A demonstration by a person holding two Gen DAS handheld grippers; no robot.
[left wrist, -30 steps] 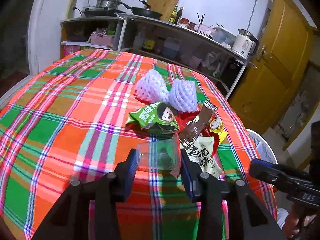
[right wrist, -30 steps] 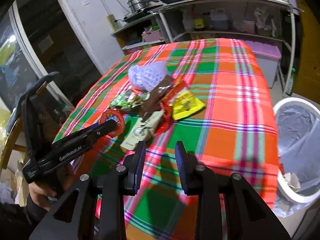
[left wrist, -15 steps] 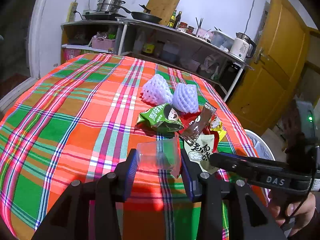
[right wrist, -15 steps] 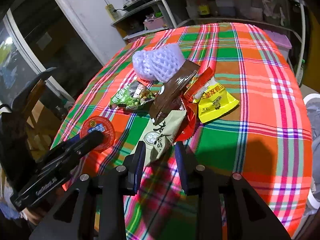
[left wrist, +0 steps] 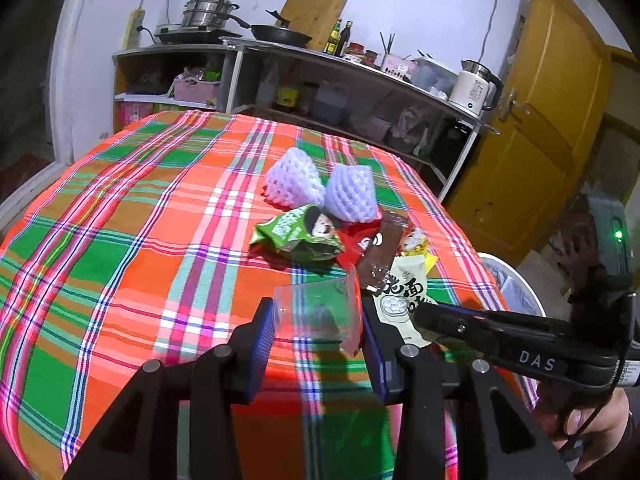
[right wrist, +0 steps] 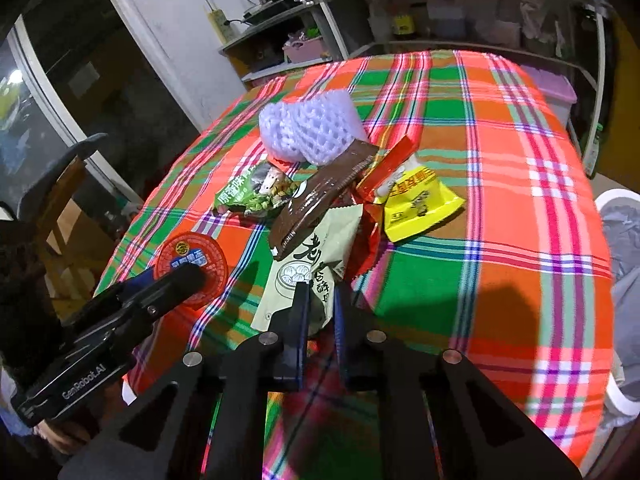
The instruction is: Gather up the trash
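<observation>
Wrappers lie heaped near the counter's (right wrist: 500, 240) near right edge; right gripper (right wrist: 320, 300), jaws just narrowed, pinches the near end of the beige packet (right wrist: 316, 256); left gripper (left wrist: 318, 320) clamps a clear plastic cup (left wrist: 316, 312) just left of it; bin (right wrist: 624, 220) stands right.

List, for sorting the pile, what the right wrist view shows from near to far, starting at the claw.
Right claw, shut on the beige wrapper → brown wrapper → white foam nets → shelf.
</observation>
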